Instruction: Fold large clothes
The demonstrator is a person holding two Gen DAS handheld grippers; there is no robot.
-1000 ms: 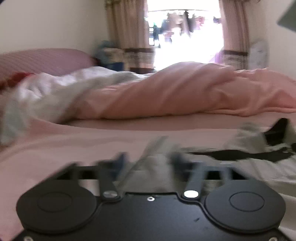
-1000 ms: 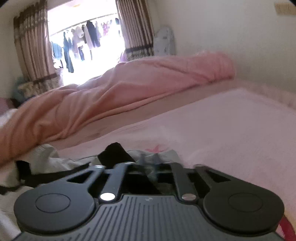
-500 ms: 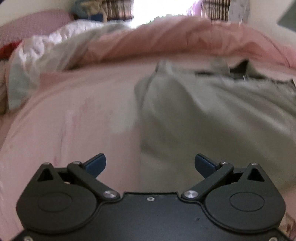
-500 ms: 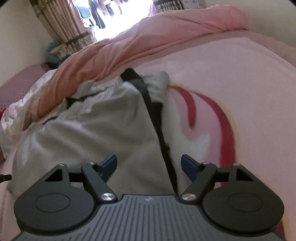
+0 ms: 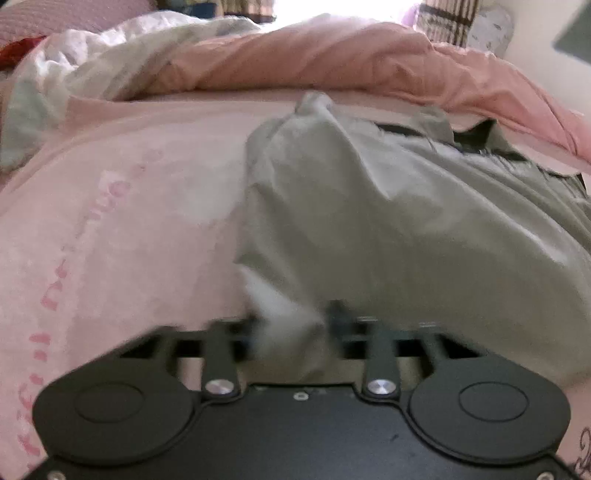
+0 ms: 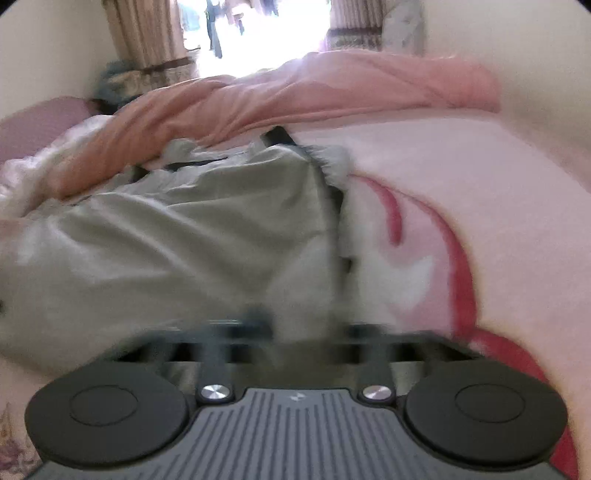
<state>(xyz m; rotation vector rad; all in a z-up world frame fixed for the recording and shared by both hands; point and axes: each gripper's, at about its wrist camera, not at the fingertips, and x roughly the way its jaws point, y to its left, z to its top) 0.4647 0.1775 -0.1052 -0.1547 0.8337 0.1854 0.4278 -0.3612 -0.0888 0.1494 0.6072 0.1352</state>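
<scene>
The grey-green garment lies spread on the pink bedsheet, its far, dark-trimmed end close against the rumpled pink duvet at the back. Half a second ago both grippers hung above it with fingers wide apart; now each has closed onto the near hem. The left gripper pinches the near left corner, where pale lining shows between its fingers, and the right gripper pinches the near right corner beside the dark side strip. Both are blurred, so how firm the grip is cannot be judged closely.

That probably means the grasp for the next fold is made, and the near edge can be lifted and carried toward the far end.

The garment's long axis seems to run away from the cameras, near hem to far dark-trimmed end, and it points toward the duvet and the bright window beyond.
</scene>
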